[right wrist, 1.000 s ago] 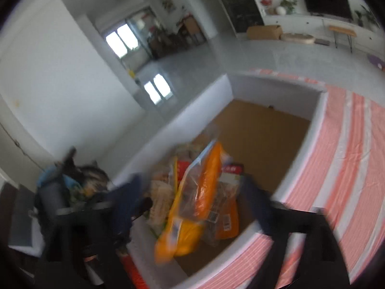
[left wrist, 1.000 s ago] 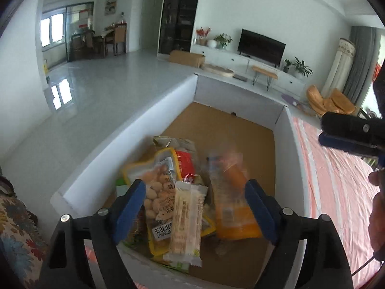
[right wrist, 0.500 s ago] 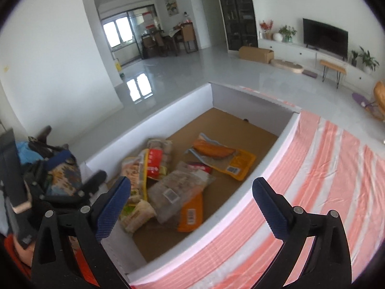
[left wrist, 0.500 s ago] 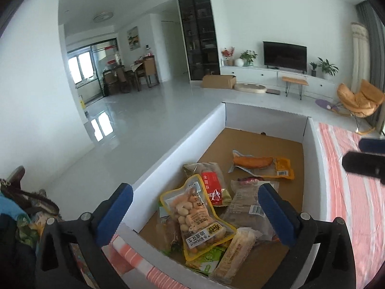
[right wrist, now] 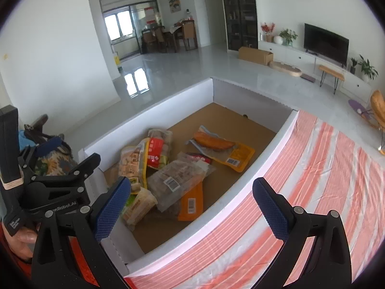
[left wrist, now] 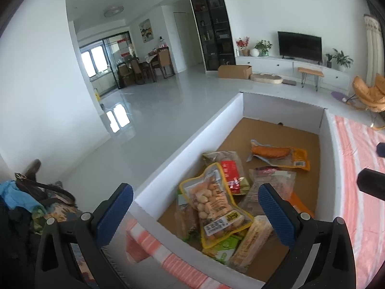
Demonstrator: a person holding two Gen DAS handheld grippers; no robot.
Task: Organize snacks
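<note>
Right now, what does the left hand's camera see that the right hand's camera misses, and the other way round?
Only the left wrist view shows the green packet under the pile. Only the right wrist view shows the left gripper's body from the side, the orange packet and the striped cloth spread wide. Both show the white box, the peanut pouch, the sausage pack, and open, empty grippers: the left gripper and the right gripper.

Bright daylight from windows (left wrist: 96, 60) at 10 o'clock, glare patch on floor (left wrist: 118, 120). Heavy fisheye bending, dark vignette corners. Focus sharp, shadows soft.
</note>
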